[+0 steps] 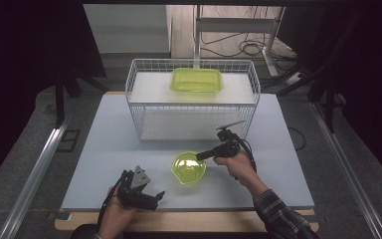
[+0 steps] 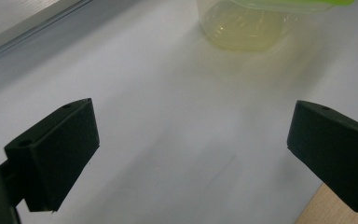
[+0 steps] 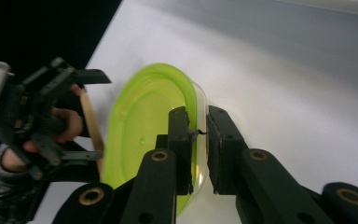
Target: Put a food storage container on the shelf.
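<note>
A big, smooth, pale grey table (image 1: 104,149) stands in a dark room with cables on the floor behind. At its back sits a white wire basket (image 1: 192,94) with a flat, green, see-through box (image 1: 196,79) on top. Near the front is a round green plastic bowl (image 1: 188,168). The right gripper (image 3: 198,140) pinches its thin rim. The left gripper (image 1: 154,198) rests wide open, holding nothing.
</note>
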